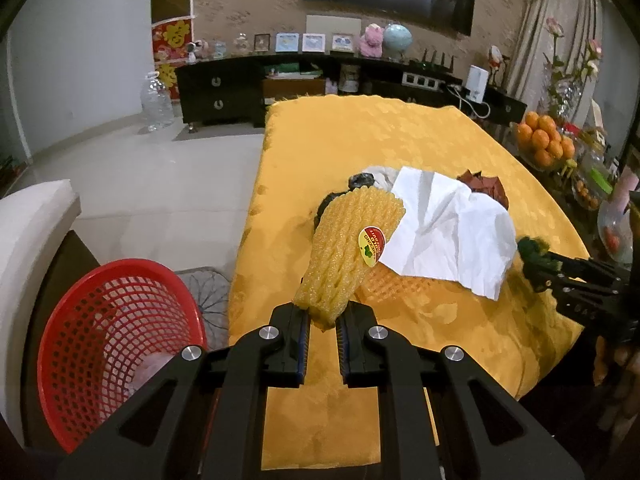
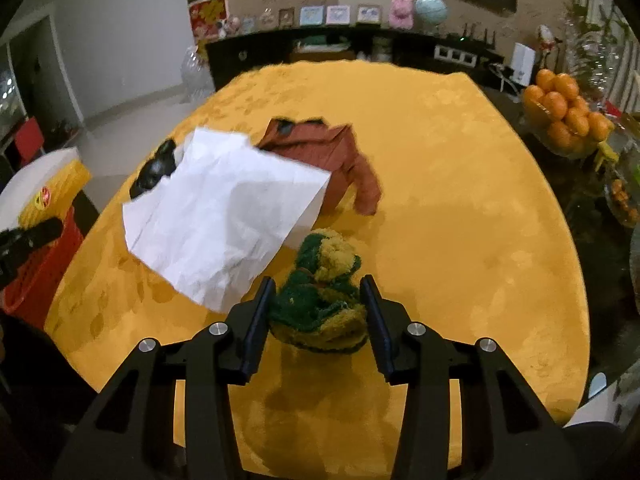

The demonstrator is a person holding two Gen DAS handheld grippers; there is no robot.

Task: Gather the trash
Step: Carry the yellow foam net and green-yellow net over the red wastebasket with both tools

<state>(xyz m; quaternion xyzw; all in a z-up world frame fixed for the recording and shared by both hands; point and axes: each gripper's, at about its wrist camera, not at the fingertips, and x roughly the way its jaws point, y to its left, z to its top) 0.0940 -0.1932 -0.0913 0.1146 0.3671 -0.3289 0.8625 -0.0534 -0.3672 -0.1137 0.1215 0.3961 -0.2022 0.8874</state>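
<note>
We saw the red basket (image 1: 120,344) left of our left claw (image 1: 322,326), which gripped the yellow foam net (image 1: 344,252). Right of it, our right claw (image 2: 318,300) clamped the green-yellow fluffy wad (image 2: 320,280) above the counter (image 2: 460,200).

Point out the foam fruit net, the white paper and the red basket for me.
foam fruit net (image 1: 348,248), left wrist view, middle of its mesh
white paper (image 2: 224,216), right wrist view, centre of the sheet
red basket (image 1: 120,320), left wrist view, inner mesh wall

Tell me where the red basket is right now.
The red basket sits low at the left in the left wrist view, off the left edge of the yellow table, beside a white cushion.
</note>
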